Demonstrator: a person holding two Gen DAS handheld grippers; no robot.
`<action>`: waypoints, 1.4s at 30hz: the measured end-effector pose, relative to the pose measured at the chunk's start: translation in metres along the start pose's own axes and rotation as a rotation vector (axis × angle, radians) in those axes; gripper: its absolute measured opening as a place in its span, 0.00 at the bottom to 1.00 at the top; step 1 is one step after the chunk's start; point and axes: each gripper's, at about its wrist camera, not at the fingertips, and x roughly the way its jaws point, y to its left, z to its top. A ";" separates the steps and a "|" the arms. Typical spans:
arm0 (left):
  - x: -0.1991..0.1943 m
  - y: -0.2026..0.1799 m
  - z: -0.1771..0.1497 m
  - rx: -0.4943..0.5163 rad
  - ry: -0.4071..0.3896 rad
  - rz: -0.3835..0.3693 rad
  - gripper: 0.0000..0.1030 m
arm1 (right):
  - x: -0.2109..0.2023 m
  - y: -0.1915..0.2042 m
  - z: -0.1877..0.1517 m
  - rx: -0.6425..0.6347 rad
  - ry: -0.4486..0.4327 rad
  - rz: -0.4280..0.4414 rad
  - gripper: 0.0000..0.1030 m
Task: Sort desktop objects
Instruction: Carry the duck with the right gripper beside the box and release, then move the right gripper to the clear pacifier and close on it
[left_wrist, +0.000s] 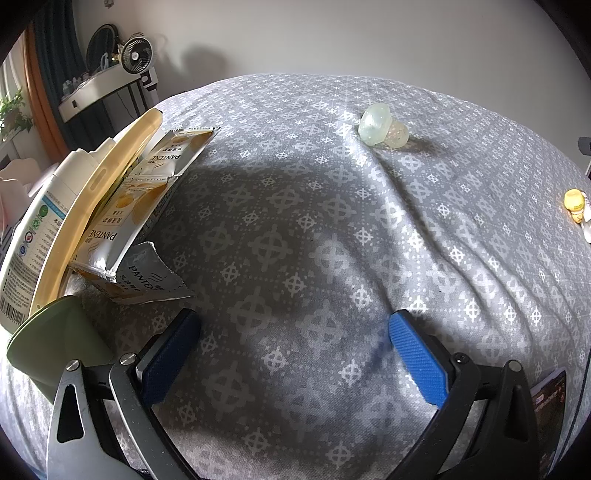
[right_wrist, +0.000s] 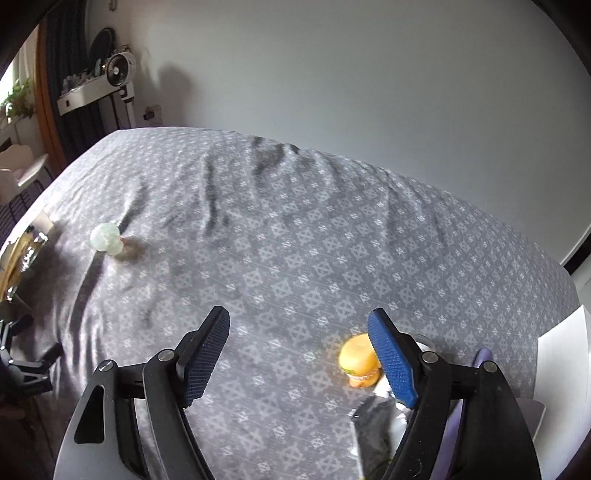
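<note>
Desktop objects lie scattered over a grey patterned tablecloth (left_wrist: 332, 229) on the tabletop. At the left, a cream tray (left_wrist: 107, 192) stands tilted with Pantene sachets (left_wrist: 133, 214) spilling from it, a white bottle (left_wrist: 40, 229) behind it. A translucent toy (left_wrist: 382, 129) sits far off. The left tongs (left_wrist: 295, 332) gape empty; the right tongs (right_wrist: 299, 339) are spread apart, a burger toy (right_wrist: 358, 360) just beside one finger.
</note>
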 end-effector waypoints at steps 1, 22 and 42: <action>0.000 0.000 0.000 0.000 0.000 0.000 1.00 | 0.002 0.008 0.002 -0.008 0.001 0.022 0.75; 0.000 0.000 0.000 0.000 0.000 0.001 1.00 | 0.102 0.206 0.042 -0.185 0.133 0.320 0.75; -0.001 0.000 0.000 0.000 -0.002 0.005 1.00 | 0.130 0.198 0.054 -0.175 0.098 0.234 0.48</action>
